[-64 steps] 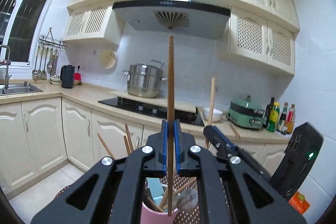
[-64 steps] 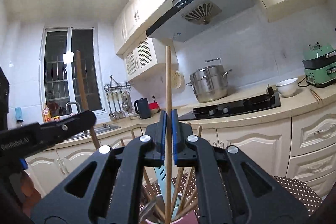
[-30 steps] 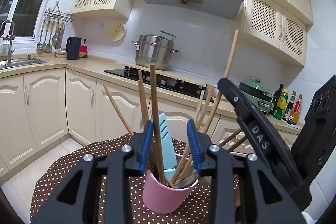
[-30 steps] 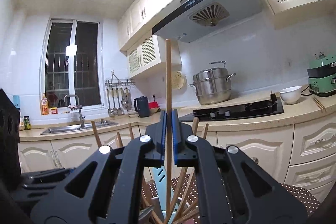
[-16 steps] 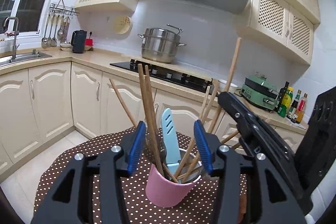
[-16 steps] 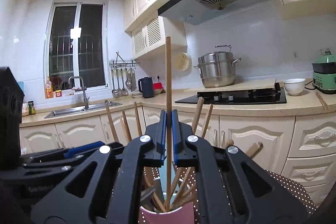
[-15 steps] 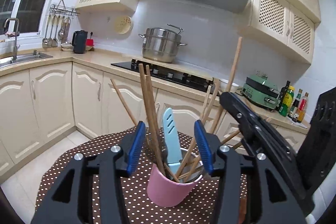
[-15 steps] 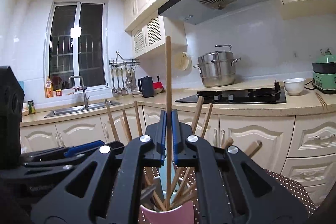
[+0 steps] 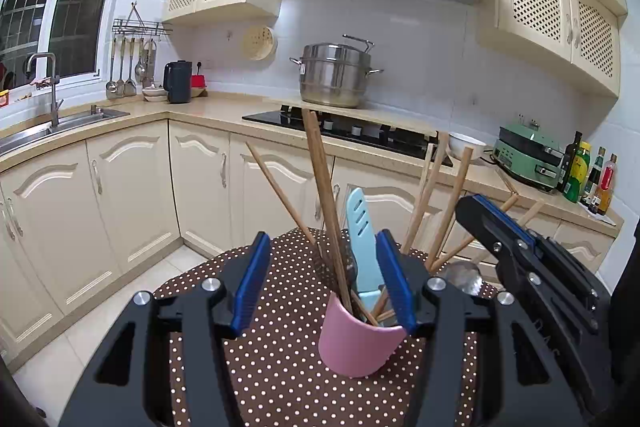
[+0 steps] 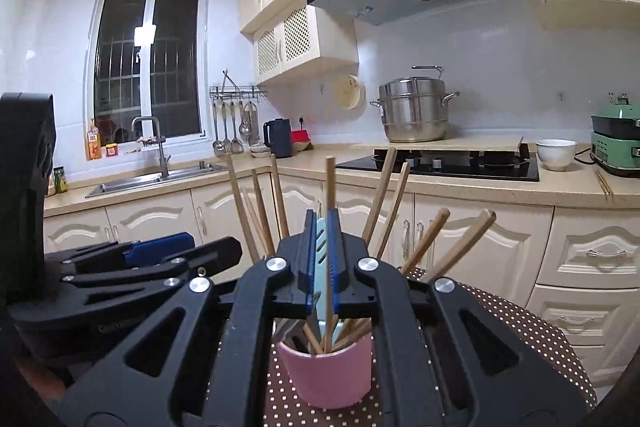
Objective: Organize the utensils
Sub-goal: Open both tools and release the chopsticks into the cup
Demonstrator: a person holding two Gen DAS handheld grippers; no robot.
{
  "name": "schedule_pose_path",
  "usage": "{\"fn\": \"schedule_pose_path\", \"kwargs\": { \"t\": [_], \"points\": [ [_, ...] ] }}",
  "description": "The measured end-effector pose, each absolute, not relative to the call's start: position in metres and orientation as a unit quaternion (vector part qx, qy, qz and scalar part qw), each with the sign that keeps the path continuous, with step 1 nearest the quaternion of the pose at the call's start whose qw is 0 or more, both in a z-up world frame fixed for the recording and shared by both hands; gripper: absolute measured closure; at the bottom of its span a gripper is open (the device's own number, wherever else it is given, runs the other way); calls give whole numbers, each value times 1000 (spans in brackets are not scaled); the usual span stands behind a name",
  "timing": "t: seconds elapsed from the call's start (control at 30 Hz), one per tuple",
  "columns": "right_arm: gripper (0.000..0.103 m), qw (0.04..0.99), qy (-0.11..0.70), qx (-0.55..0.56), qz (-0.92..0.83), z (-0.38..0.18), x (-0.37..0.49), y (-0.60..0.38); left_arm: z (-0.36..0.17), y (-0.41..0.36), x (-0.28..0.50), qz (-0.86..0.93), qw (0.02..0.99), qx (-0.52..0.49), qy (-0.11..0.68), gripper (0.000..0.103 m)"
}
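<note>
A pink cup (image 9: 356,343) stands on a brown polka-dot tablecloth (image 9: 280,367) and holds several wooden chopsticks (image 9: 326,195) and a light blue spatula (image 9: 362,235). My left gripper (image 9: 326,283) is open and empty, its jaws wide apart in front of the cup. In the right wrist view the pink cup (image 10: 330,373) stands below my right gripper (image 10: 322,267). Its jaws are slightly parted around a wooden chopstick (image 10: 329,187) that stands in the cup; the blue spatula (image 10: 320,239) shows in the gap. The right gripper (image 9: 516,239) also shows at the right of the left wrist view.
The table sits in a kitchen. Cream cabinets (image 9: 120,195) and a counter with a black stove (image 9: 344,129), a steel pot (image 9: 334,75) and a green appliance (image 9: 528,155) lie behind. A sink (image 10: 152,179) is at the left.
My left gripper let go of its chopstick into the cup, opened wide and drew back. My right gripper lowered its chopstick into the cup and its jaws have parted slightly.
</note>
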State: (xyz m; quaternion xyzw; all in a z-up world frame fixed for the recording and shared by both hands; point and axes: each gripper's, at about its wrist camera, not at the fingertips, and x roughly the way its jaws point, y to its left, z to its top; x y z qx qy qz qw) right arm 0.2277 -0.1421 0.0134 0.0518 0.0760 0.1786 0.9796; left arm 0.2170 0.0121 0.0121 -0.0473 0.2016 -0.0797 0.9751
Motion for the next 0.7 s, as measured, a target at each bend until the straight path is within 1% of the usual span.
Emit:
{"fn": "schedule_pose_path", "kwargs": {
  "t": [0.03, 0.1, 0.13, 0.17, 0.23, 0.3, 0.33, 0.37, 0.5, 0.57, 0.7],
  "points": [
    [96, 980, 76, 51, 178, 14, 225, -142, 13, 12, 214, -78, 975, -47, 202, 48],
    [92, 980, 77, 52, 176, 16, 220, -143, 15, 14, 209, -76, 975, -48, 202, 45],
    [88, 980, 76, 53, 174, 18, 217, -144, 16, 15, 205, -74, 975, -49, 202, 45],
    [81, 981, 75, 53, 173, 20, 215, -144, 18, 16, 201, -73, 976, -49, 200, 44],
    [74, 981, 72, 55, 169, 23, 209, -146, 21, 18, 194, -68, 977, -47, 199, 43],
    [69, 983, 69, 55, 163, 28, 202, -148, 25, 21, 184, -63, 978, -46, 196, 42],
    [59, 983, 68, 56, 160, 30, 197, -149, 26, 22, 180, -62, 978, -46, 194, 42],
    [55, 983, 66, 59, 160, 32, 193, -151, 28, 23, 175, -60, 979, -44, 192, 41],
    [53, 985, 68, 63, 149, 40, 173, -157, 37, 27, 149, -42, 983, -30, 176, 38],
    [45, 985, 74, 69, 141, 44, 164, -160, 42, 29, 136, -38, 985, -28, 168, 34],
    [34, 985, 91, 69, 128, 52, 142, -163, 50, 29, 105, -26, 988, -14, 152, 32]
  ]
}}
